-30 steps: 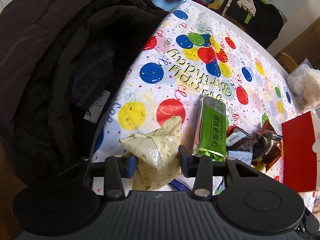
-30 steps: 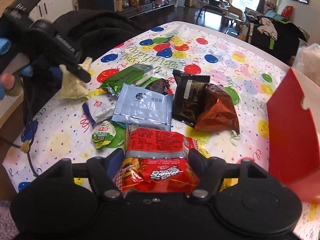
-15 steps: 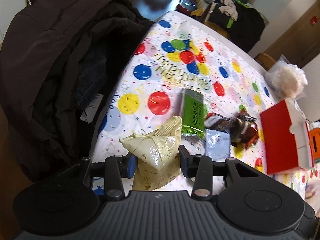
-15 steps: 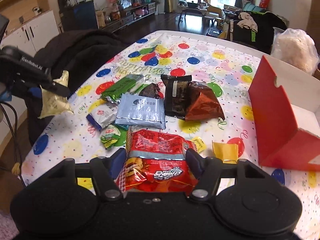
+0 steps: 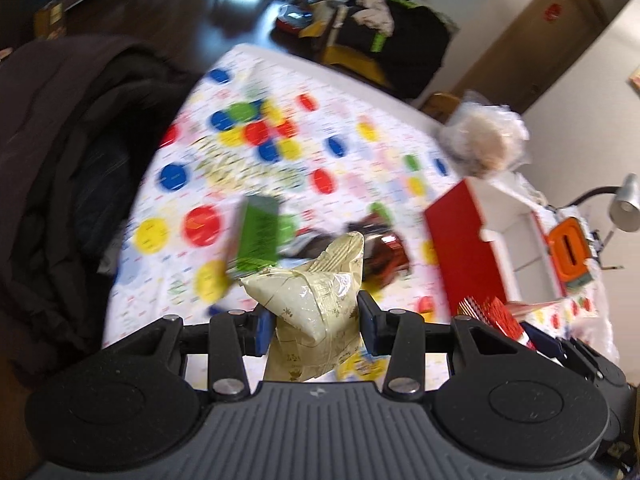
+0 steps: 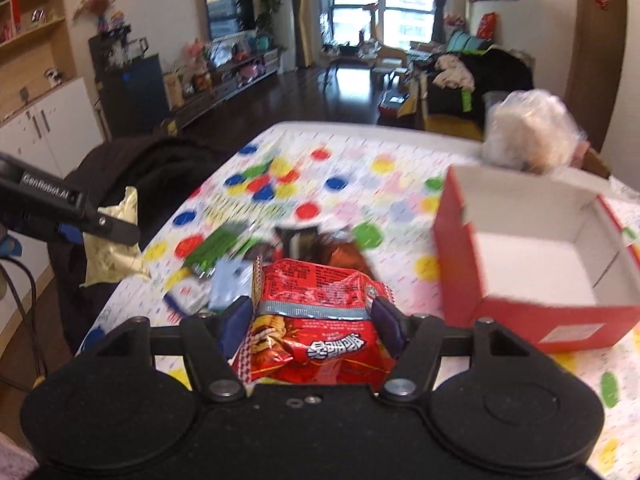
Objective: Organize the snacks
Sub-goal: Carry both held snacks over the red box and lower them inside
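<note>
left jaws clamp cream packet (image 5: 316,300) | right jaws clamp red packet (image 6: 316,320)

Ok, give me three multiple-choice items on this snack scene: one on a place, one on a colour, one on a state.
1. Where does the open box stand?
A. right of the snack pile
B. on the dark coat
C. on the floor

2. What colour is the packet in the left gripper?
A. blue
B. pale yellow
C. black

3. What is the right gripper doing?
A. gaping empty
B. clamped on a red snack bag
C. holding a spoon

Key: 1 A, box sits right of the packets; 2 B, cream-gold wrapper; 3 B, pads press the bag.
</note>
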`<state>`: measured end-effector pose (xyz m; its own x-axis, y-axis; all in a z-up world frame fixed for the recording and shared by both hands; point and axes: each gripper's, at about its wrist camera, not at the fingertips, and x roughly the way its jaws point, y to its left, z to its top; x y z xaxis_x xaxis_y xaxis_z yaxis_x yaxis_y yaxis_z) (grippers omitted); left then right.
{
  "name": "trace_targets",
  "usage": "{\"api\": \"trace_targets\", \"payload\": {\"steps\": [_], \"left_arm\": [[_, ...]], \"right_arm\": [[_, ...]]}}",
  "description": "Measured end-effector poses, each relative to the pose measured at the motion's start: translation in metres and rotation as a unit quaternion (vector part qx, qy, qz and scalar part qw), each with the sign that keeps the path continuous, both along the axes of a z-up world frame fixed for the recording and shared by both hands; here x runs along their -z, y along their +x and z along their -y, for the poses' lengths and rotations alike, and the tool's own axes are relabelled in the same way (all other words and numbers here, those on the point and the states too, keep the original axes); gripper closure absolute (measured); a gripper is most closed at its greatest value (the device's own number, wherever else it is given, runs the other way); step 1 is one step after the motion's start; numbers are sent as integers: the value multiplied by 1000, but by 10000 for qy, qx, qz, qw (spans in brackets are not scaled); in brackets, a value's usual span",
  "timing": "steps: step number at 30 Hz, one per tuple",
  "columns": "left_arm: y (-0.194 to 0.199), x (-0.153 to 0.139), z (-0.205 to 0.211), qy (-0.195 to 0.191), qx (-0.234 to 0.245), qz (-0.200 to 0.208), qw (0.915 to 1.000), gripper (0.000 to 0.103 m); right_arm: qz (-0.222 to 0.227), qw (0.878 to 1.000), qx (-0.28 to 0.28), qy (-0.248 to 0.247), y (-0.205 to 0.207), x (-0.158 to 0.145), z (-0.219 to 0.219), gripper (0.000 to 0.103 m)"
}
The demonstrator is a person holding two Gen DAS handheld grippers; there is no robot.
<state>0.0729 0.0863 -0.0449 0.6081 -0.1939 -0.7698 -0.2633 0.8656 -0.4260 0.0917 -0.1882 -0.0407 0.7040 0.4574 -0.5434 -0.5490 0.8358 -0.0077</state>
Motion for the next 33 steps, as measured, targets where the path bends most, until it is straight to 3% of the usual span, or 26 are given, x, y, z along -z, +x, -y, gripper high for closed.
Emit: {"api": "trace_targets", "payload": {"steps": [7,14,24,33], "left_arm": [[42,-24,51,130,371,161,9991,62],[96,-30,119,316,730,101,9968,62],[171,-21,213,526,1081,-141,9926,62],[231,9,277,802,1306,-597,9864,62]], "right_arm": [[291,9991,305,24,32,-29,46,38],[340,9981,517,-56,80,-36,99,38],[211,9976,602,-284,146,-26,162,39],[-158,9980,458,-406,198,1,191,39]]}}
